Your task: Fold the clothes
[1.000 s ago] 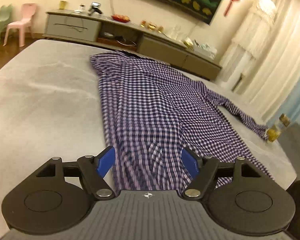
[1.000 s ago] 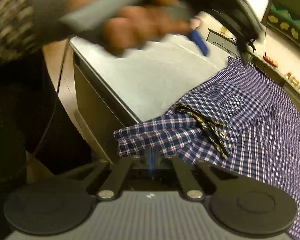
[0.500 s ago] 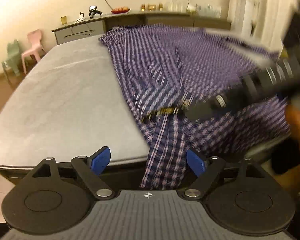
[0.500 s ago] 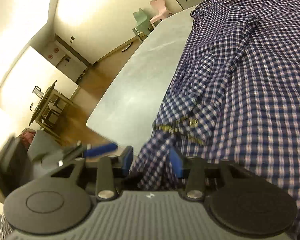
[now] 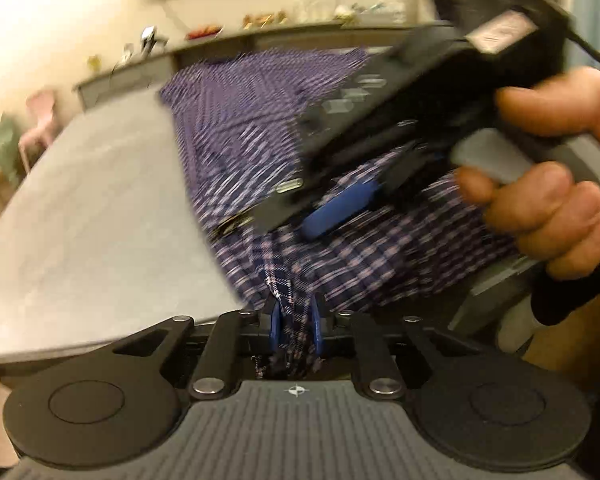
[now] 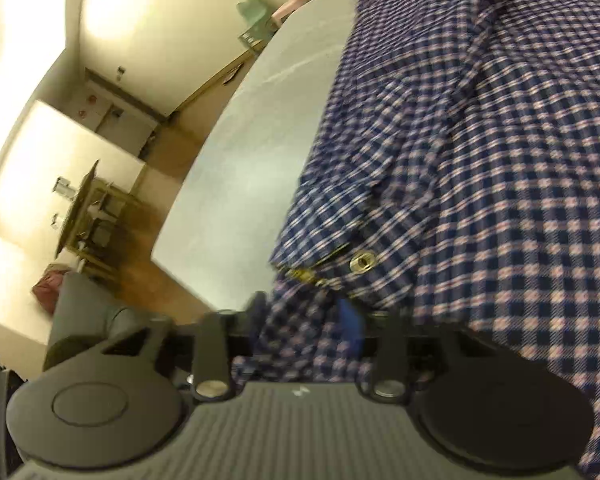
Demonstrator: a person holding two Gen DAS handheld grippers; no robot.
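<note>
A navy, white and pink checked shirt (image 5: 260, 120) lies spread on the grey table (image 5: 92, 200). My left gripper (image 5: 295, 325) is at the table's near edge. Its jaws are closing, and the blue pads pinch a bunched strip of the shirt's edge. In the right wrist view, the shirt (image 6: 480, 160) fills the right side, with a brass snap (image 6: 362, 262) by a folded edge. My right gripper (image 6: 304, 324) has its jaws opening, with loose cloth lying between them. A hand (image 5: 548, 200) holds that gripper above the shirt, one blue finger (image 5: 340, 208) showing.
A long sideboard (image 5: 260, 40) with small items stands behind the table. A pink chair (image 5: 40, 116) is at the far left. Beyond the table's edge (image 6: 252, 140) are bare floor, a dining set (image 6: 88, 216) and a grey sofa (image 6: 84, 312).
My left gripper has gone from wide open to closed on the shirt's edge near the table's front. My right gripper, shut on the cloth before, has opened and rolled over the shirt.
</note>
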